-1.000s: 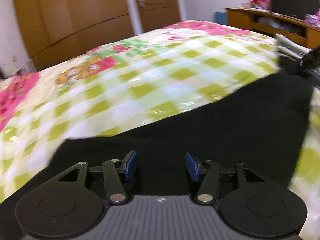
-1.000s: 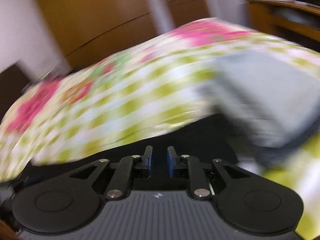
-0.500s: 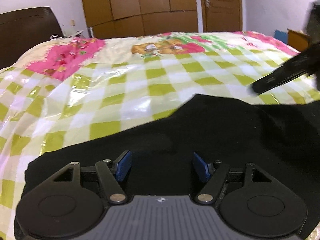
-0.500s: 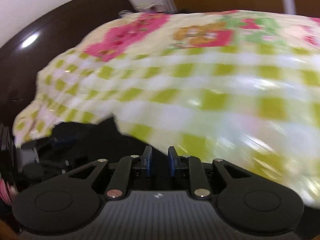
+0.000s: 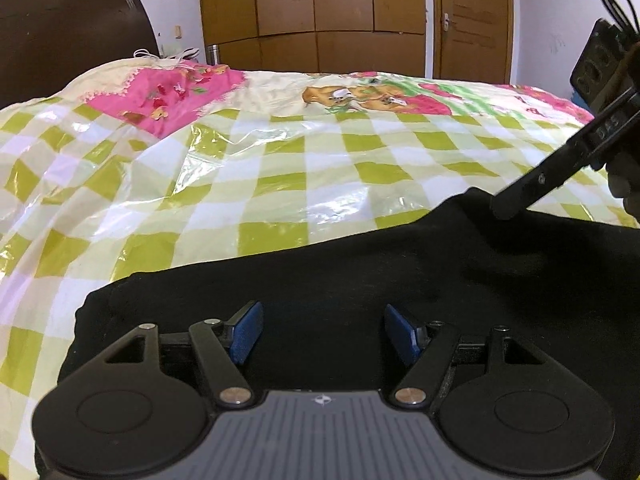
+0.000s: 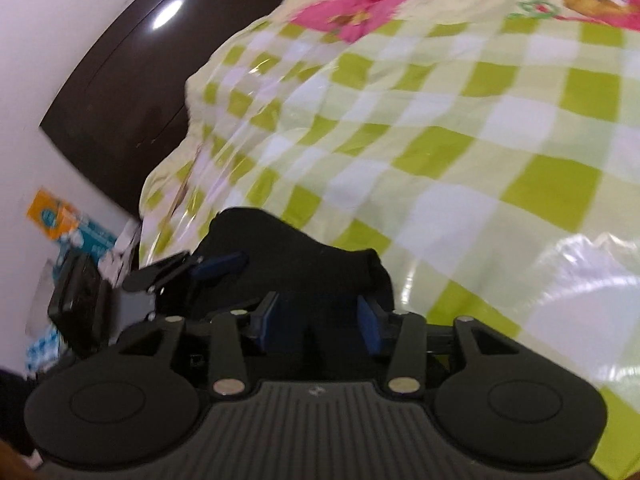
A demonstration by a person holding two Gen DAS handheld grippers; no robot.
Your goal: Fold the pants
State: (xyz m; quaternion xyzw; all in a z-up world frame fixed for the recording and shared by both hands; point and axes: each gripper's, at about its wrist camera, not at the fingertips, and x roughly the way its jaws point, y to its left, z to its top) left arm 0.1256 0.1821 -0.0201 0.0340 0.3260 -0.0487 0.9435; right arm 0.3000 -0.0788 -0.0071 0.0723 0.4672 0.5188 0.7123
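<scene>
Over the black pants, both grippers' fingers stand apart.

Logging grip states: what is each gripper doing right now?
Left gripper: open, over the black pants.
Right gripper: jaws just opening, nothing visibly pinched.

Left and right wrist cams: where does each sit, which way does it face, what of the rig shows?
Left wrist: on the left gripper, jaws open, angled down over the black pants across the checked bedspread toward the wardrobe; the right gripper's finger enters at right.
Right wrist: on the right gripper, whose jaws have just been opening, above a pants edge, facing the headboard; the left gripper shows at left.
Shared: pants, bedspread, headboard, and each other's gripper.
</scene>
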